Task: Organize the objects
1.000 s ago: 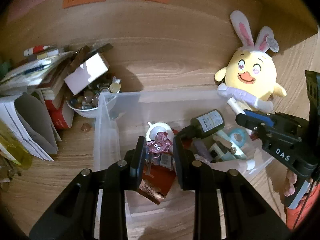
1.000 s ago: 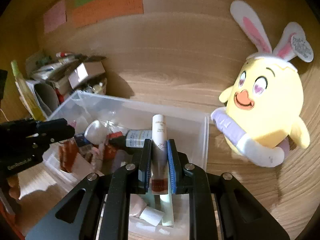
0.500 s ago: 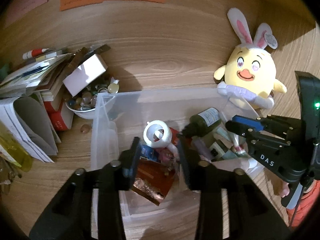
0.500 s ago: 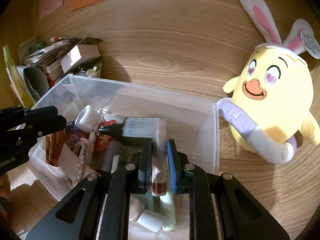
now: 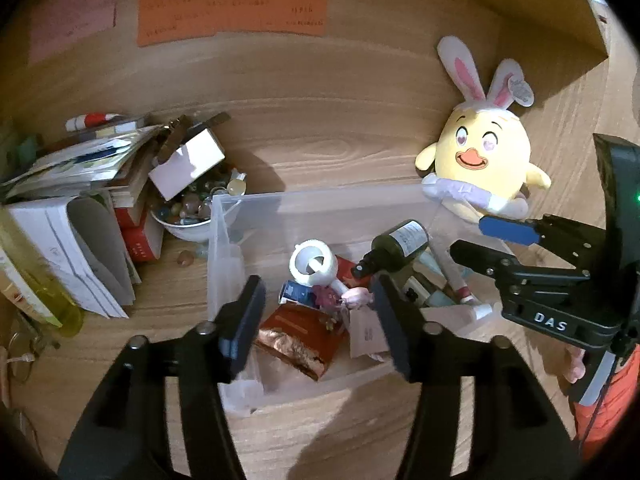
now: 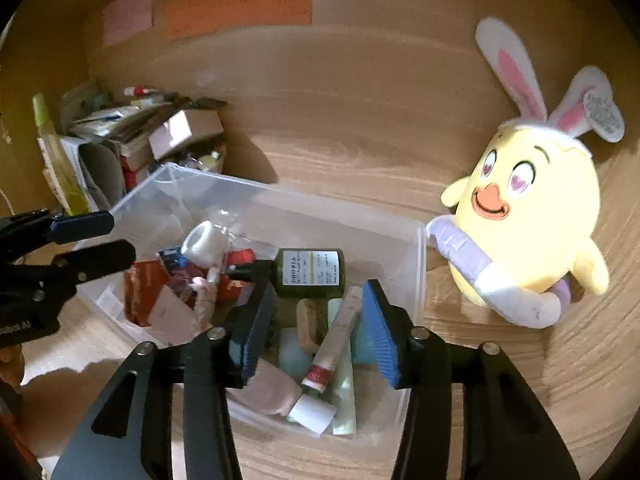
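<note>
Wood-grain tabletop (image 5: pixel 340 152) carries a clear plastic bin (image 5: pixel 224 248) heaped with small things: a dark green bottle (image 6: pixel 310 273), a white round holder (image 5: pixel 310 266), a red packet (image 5: pixel 304 332) and a slim tube (image 6: pixel 334 340). Both claws are spread wide and empty above it. Left claw (image 5: pixel 318 320) hangs over the packet; right claw (image 6: pixel 316 330) straddles the tube, the bottle at its 12 o'clock. Only the left wrist view shows the bowl of beads (image 5: pixel 188 212) at the bin's 10 o'clock. A yellow plush chick (image 6: pixel 528 224) sits at 2 o'clock.

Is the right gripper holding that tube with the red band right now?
No, the right gripper is open, and the tube lies loose in the clear bin between its spread fingers.
</note>
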`<state>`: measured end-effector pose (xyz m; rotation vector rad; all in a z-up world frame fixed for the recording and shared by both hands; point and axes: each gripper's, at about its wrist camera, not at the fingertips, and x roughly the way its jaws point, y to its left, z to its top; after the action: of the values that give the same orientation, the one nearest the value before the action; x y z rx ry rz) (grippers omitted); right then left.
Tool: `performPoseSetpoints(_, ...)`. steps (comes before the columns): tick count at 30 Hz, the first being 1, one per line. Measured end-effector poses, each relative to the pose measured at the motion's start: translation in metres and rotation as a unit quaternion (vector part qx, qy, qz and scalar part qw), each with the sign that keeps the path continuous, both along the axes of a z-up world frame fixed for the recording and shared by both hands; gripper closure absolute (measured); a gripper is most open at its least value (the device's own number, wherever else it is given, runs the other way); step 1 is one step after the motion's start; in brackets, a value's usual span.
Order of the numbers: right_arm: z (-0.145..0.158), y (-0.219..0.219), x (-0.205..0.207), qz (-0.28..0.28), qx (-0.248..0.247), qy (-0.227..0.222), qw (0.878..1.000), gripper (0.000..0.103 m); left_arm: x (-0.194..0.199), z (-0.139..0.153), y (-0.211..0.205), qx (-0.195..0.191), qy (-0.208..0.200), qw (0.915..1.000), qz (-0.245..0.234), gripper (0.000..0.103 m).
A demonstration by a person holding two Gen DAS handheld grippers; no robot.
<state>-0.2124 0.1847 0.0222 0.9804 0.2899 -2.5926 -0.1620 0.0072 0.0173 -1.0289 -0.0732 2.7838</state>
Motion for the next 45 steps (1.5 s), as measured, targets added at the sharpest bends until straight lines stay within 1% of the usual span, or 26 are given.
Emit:
performPoseSetpoints(2,0.006,0.000,0.011,0.005,-0.002,0.013,1.000,0.053,0.004,0.001,-0.001,0.000,0.003,1.0000,0.000,0.040)
performPoseSetpoints(3,0.006,0.000,0.011,0.005,-0.002,0.013,1.000,0.051,0.006,0.001,-0.001,-0.001,0.004,1.0000,0.000,0.038)
performPoseSetpoints(4,0.010,0.000,0.020,0.007,-0.001,0.023,1.000,0.048,0.009,0.001,-0.001,-0.001,0.005,1.0000,0.001,0.037)
performPoseSetpoints(5,0.012,-0.001,0.023,0.006,0.000,0.026,1.000,0.047,0.011,0.001,-0.002,0.000,0.006,1.0000,0.002,0.034)
performPoseSetpoints(7,0.014,0.000,0.031,0.003,0.000,0.035,0.999,0.041,0.016,0.002,-0.003,0.006,0.009,0.9999,0.006,0.030)
performPoseSetpoints(9,0.016,0.001,0.036,-0.001,-0.002,0.040,0.999,0.037,0.021,0.003,-0.005,0.010,0.014,0.9998,0.013,0.023)
performPoseSetpoints(12,0.017,0.004,0.044,-0.006,-0.006,0.045,0.999,0.033,0.028,0.002,-0.005,0.007,0.022,0.9995,0.023,0.016)
performPoseSetpoints(16,0.017,0.010,0.053,-0.013,-0.015,0.050,0.999,0.025,0.038,0.004,-0.004,0.000,0.034,0.9989,0.032,0.015)
performPoseSetpoints(19,0.018,0.014,0.061,-0.017,-0.021,0.054,0.998,0.023,0.048,0.006,-0.004,0.001,0.047,0.9982,0.037,0.013)
performPoseSetpoints(22,0.019,0.018,0.070,-0.018,-0.027,0.058,0.998,0.022,0.056,0.007,-0.002,0.000,0.055,0.9978,0.038,0.013)
performPoseSetpoints(25,0.020,0.021,0.079,-0.017,-0.030,0.065,0.997,0.021,0.061,0.007,0.000,-0.003,0.063,0.9972,0.041,0.007)
performPoseSetpoints(27,0.021,0.023,0.084,-0.019,-0.034,0.068,0.997,0.020,0.065,0.007,0.002,-0.003,0.069,0.9967,0.042,0.006)
performPoseSetpoints(31,0.021,0.025,0.089,-0.020,-0.042,0.068,0.997,0.017,0.069,0.005,0.005,0.001,0.069,0.9970,0.037,0.006)
performPoseSetpoints(45,0.015,0.024,0.094,-0.016,-0.052,0.056,0.997,0.017,0.072,-0.001,0.005,0.008,0.060,0.9974,0.039,0.006)
